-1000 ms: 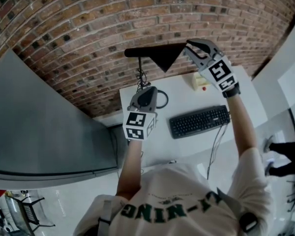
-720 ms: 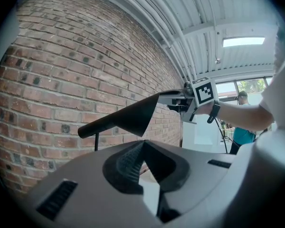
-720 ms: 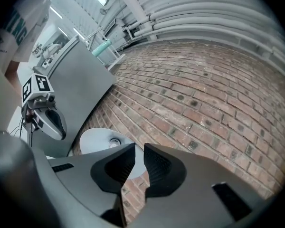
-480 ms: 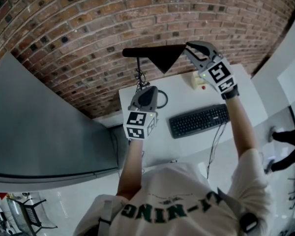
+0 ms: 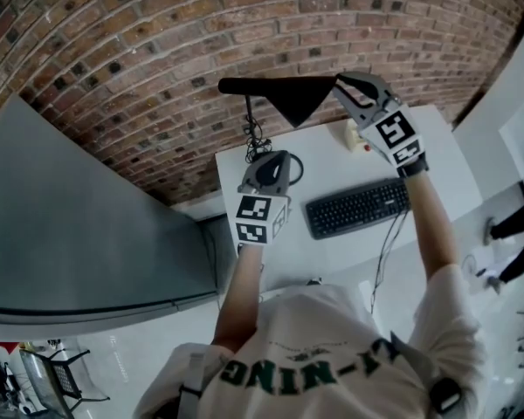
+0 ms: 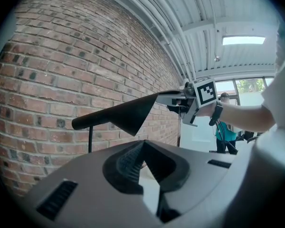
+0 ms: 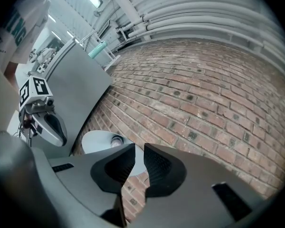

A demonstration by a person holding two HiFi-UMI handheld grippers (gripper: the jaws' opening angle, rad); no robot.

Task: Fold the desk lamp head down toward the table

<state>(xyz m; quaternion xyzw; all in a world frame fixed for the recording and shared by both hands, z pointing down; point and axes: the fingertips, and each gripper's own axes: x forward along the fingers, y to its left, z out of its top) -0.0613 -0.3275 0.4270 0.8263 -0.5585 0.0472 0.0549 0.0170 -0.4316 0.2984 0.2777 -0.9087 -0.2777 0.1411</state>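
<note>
The black desk lamp has its cone-shaped head (image 5: 294, 99) held high on a level arm (image 5: 244, 85) above a thin upright stem (image 5: 248, 119). My right gripper (image 5: 342, 83) is raised and shut on the rim of the head. In the right gripper view the jaws (image 7: 137, 152) pinch that rim, with the white inside of the lamp head (image 7: 102, 139) and its bulb behind them. My left gripper (image 5: 273, 158) is low over the table at the foot of the stem, shut, with nothing showing between its jaws (image 6: 143, 148). The lamp's base is hidden under it.
On the white table (image 5: 323, 160) lie a black keyboard (image 5: 358, 208) and a small pale box with a red button (image 5: 356, 136). A brick wall (image 5: 157, 42) stands right behind the lamp. A grey panel (image 5: 70, 225) fills the left. A person (image 5: 515, 225) is at the right edge.
The lamp head and both grippers keep their places relative to each other. Only the head camera has shifted a little, and the person at the right has moved.
</note>
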